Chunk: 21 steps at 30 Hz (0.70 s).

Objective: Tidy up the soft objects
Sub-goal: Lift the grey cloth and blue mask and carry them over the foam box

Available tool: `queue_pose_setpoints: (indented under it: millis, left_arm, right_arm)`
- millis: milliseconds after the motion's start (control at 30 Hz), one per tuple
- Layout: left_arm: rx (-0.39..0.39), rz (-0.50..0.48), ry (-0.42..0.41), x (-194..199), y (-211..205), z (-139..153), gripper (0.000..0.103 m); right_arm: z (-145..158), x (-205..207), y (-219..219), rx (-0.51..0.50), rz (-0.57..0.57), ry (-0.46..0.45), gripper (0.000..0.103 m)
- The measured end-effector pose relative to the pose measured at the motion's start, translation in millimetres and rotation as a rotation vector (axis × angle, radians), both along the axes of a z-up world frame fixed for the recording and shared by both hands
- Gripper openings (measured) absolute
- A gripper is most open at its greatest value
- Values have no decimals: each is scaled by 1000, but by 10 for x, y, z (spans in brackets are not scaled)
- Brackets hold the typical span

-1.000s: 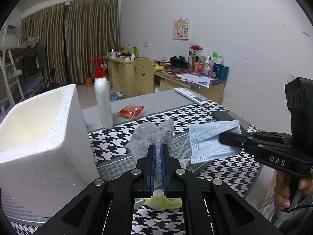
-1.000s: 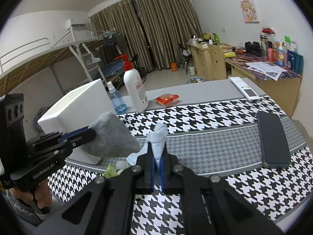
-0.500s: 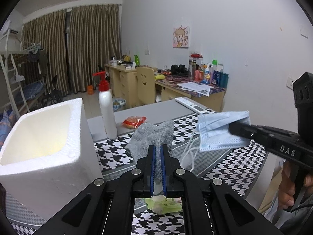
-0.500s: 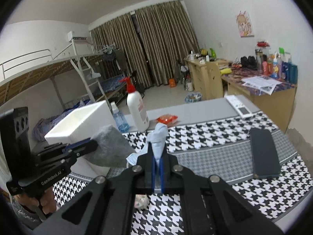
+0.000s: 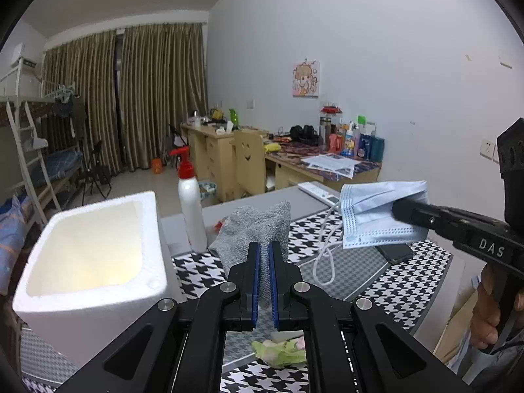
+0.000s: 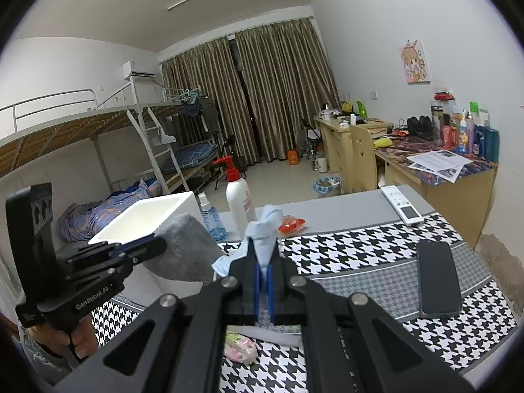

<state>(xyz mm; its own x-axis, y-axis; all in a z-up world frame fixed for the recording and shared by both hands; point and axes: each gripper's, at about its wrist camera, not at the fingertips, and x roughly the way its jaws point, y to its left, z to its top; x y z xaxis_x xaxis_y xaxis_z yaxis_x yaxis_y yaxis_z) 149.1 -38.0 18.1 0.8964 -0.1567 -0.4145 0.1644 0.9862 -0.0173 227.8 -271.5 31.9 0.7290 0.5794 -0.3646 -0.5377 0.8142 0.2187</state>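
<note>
My left gripper point(image 5: 264, 249) is shut on a grey knitted cloth point(image 5: 258, 226), held in the air above the houndstooth table point(image 5: 386, 291). In the right wrist view that cloth point(image 6: 186, 249) hangs from the left gripper point(image 6: 157, 245) just in front of the white foam box point(image 6: 147, 213). My right gripper point(image 6: 263, 255) is shut on a light blue face mask point(image 6: 265, 229). Seen from the left, the mask point(image 5: 376, 213) hangs clear of the table with its white ear loops dangling. The foam box point(image 5: 88, 249) stands open-topped at the left.
A white spray bottle point(image 5: 191, 209) with a red head stands behind the cloth, a blue bottle point(image 6: 211, 216) beside it. A black phone point(image 6: 437, 278), a white remote point(image 6: 401, 204) and an orange packet point(image 6: 291, 222) lie on the table. Crumpled green and pink wrappers point(image 5: 281, 353) lie below my left gripper.
Both grippers rose. The mask left the table and now hangs in the air. The grey cloth came up with the left gripper, and the foam box's opening shows more.
</note>
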Motion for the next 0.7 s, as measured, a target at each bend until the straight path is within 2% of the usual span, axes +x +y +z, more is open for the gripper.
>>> queue_pose_setpoints:
  millis: [700]
  left_arm:
    - [6,52,-79,-114,143,281,6]
  right_arm:
    - [129,-11,235,-5,28,-42,6]
